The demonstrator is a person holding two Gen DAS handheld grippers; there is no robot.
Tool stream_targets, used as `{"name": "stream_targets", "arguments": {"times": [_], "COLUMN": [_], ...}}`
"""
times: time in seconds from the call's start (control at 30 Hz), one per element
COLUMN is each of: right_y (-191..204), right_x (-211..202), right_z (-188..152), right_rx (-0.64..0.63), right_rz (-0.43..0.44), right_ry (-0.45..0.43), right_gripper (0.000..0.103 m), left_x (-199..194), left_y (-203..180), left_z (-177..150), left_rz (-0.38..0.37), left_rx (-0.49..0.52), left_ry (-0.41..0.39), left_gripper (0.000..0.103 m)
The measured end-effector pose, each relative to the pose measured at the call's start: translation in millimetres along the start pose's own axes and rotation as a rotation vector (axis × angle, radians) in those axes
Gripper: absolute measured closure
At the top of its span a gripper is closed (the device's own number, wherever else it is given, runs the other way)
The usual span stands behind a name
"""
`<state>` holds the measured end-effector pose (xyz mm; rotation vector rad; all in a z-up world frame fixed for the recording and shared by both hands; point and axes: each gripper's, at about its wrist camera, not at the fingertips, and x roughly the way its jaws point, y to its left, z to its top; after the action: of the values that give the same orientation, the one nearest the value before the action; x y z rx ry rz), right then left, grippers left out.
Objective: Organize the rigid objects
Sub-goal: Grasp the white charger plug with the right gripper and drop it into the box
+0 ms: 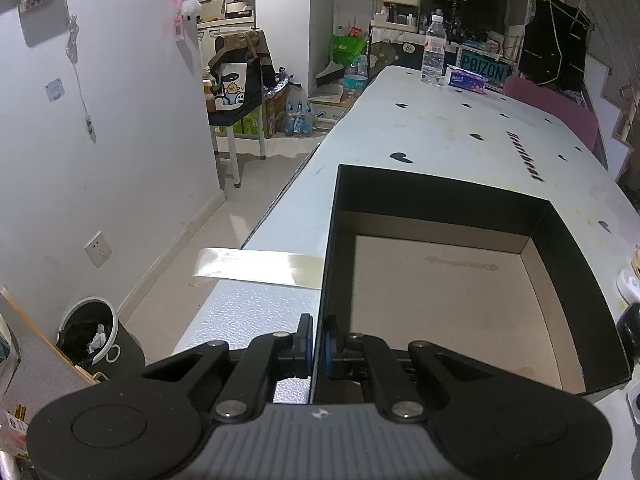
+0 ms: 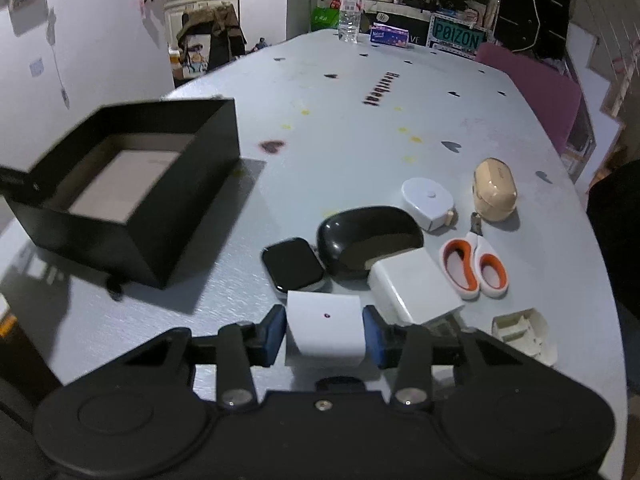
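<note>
My left tool point(image 1: 316, 346) clamps the black box point(image 1: 460, 208) wall, my right tool point(image 2: 325, 336) pinches the white block point(image 2: 324, 328) near the counter point(image 2: 360, 128) edge; it may slip if held off-centre.

Far end of table point(image 2: 360, 128): clear water bottle point(image 2: 349, 10) just beside a tissue pack point(image 2: 390, 37), POIZON sign point(image 2: 456, 40) behind. Floor by wall: trash bin point(image 1: 94, 332). Wall socket point(image 1: 98, 249). Pink chair point(image 1: 560, 110) at table edge.
</note>
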<state>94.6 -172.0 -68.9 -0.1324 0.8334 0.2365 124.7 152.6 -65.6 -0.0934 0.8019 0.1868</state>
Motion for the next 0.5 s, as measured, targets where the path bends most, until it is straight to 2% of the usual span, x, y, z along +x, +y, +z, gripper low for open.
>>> {"name": "stream_targets", "arguments": {"times": [0.3, 0.5], "right_y": [28, 60], "right_x": [-28, -23], "right_z": [47, 90], "right_rx": [0.027, 0.016], "right_rz": [0.095, 0.160], "right_ry": [-0.102, -0.111], "right_gripper": [0.060, 0.060], "left_x": [0, -1], "left_y": [-1, -6], "left_z": [-2, -3], "left_rz": [-0.019, -0.027], "left_rx": [0.000, 0.040], "left_ry": [-0.009, -0.018], "left_gripper": [0.101, 0.101]}}
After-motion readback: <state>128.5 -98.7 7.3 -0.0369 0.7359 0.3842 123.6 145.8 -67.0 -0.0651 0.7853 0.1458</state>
